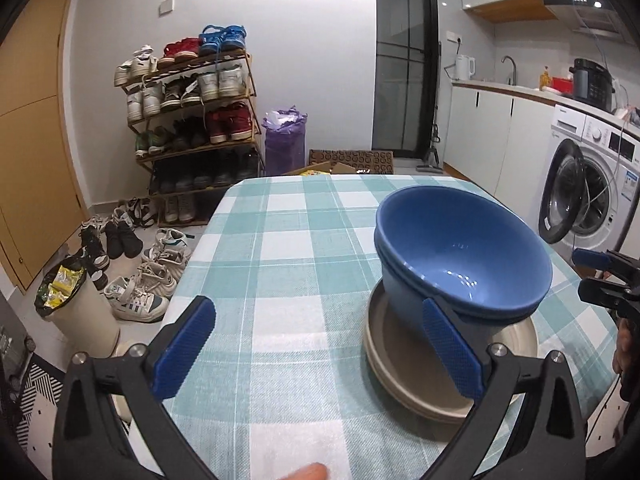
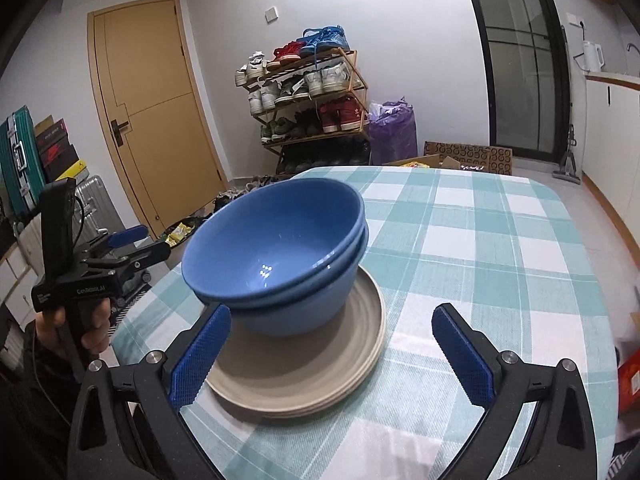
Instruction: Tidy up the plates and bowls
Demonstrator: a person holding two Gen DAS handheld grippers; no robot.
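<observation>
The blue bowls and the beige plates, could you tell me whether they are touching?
Touching: the right wrist view shows the blue bowls resting directly on the beige plates.

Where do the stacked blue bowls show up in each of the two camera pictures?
Left wrist: blue bowls right of centre, on the beige plates.
Right wrist: blue bowls left of centre, on the same plates.
Shared landmark: the shoe rack by the far wall.

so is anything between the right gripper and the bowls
Nothing visible. The right gripper is open, and only bare tablecloth and the plates' rim lie between it and the stacked bowls.
</observation>
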